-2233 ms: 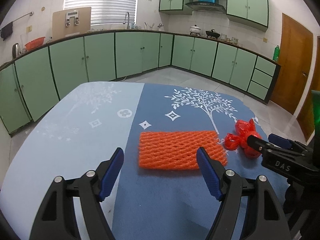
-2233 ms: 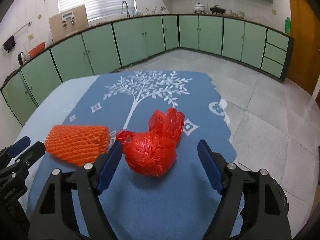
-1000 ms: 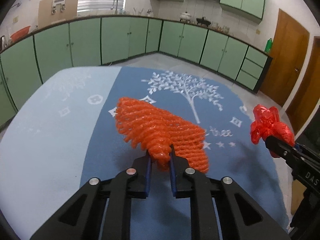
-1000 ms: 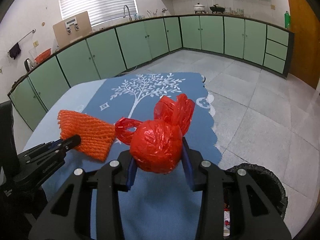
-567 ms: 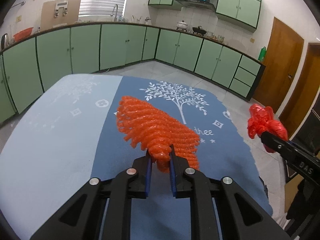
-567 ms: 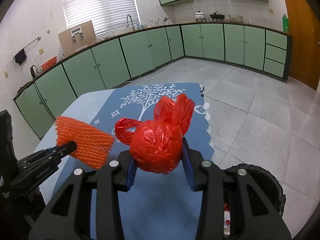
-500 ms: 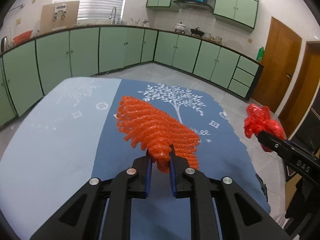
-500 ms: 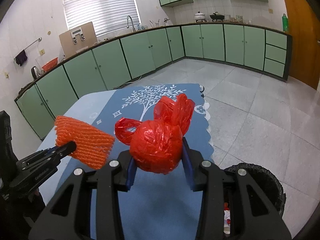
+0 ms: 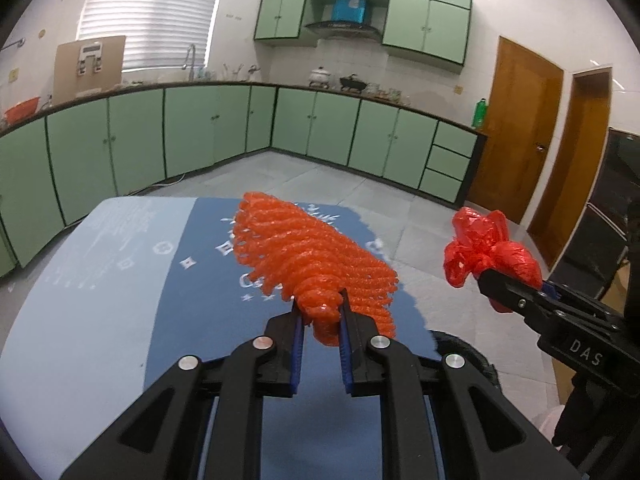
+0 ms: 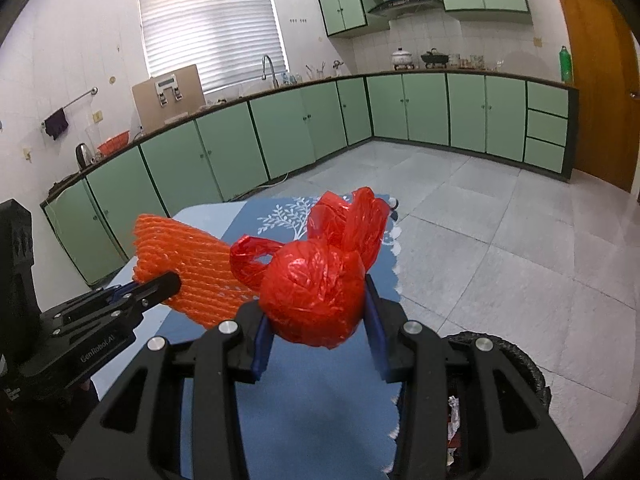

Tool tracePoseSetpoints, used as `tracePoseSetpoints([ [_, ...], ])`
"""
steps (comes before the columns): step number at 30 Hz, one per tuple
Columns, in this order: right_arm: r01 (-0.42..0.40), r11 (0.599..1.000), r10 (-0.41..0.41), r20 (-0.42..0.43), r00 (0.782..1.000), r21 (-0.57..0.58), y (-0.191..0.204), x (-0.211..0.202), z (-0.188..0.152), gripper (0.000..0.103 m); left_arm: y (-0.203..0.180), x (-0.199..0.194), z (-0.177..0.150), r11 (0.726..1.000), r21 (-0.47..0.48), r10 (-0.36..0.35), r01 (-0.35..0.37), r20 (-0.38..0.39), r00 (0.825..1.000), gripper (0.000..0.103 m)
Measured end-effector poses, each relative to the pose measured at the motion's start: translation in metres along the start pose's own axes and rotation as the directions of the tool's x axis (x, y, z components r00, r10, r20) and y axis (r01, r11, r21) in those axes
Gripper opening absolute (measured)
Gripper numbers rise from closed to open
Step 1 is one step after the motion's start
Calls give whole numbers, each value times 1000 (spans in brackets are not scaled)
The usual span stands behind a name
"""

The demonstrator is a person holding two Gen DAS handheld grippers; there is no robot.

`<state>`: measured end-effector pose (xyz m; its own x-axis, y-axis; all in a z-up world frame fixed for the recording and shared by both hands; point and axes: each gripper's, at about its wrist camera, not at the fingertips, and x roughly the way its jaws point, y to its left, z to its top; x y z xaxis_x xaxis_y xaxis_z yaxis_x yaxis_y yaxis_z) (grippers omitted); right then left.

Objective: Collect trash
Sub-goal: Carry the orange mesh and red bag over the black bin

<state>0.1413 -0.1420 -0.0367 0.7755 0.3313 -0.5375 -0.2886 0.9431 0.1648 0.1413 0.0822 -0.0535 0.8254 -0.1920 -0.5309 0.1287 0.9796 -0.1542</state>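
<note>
My left gripper (image 9: pixel 320 312) is shut on one end of an orange foam net sleeve (image 9: pixel 304 256), which hangs lifted above the blue tablecloth (image 9: pixel 208 280). In the right wrist view the same net (image 10: pixel 192 268) sticks out at the left, pinched by the left gripper's fingers (image 10: pixel 160 284). My right gripper (image 10: pixel 316 320) is shut on a knotted red plastic bag (image 10: pixel 316 280), held up off the table. From the left wrist view the red bag (image 9: pixel 492 248) shows at the right, in the other gripper.
A black trash bin (image 10: pixel 508 364) stands on the floor by the table's right edge, with trash inside; its rim (image 9: pixel 460 344) also shows past the left gripper. Green cabinets (image 9: pixel 200 132) line the walls. Grey tiled floor (image 10: pixel 500 220) lies beyond the table.
Both grippers closed on their items, the net and the red bag, then lifted them off the table and carried them up and toward the right, nearer the bin.
</note>
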Motion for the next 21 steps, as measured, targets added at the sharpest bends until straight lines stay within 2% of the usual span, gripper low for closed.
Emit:
tracePoseSetpoints([
  [11, 48, 999, -48, 37, 998, 2, -12, -41, -7, 38, -38, -17, 2, 997, 50, -66, 64, 22, 998, 15],
  [21, 126, 991, -128, 60, 990, 44, -48, -80, -23, 38, -79, -17, -1, 984, 109, -141, 139, 11, 990, 15],
])
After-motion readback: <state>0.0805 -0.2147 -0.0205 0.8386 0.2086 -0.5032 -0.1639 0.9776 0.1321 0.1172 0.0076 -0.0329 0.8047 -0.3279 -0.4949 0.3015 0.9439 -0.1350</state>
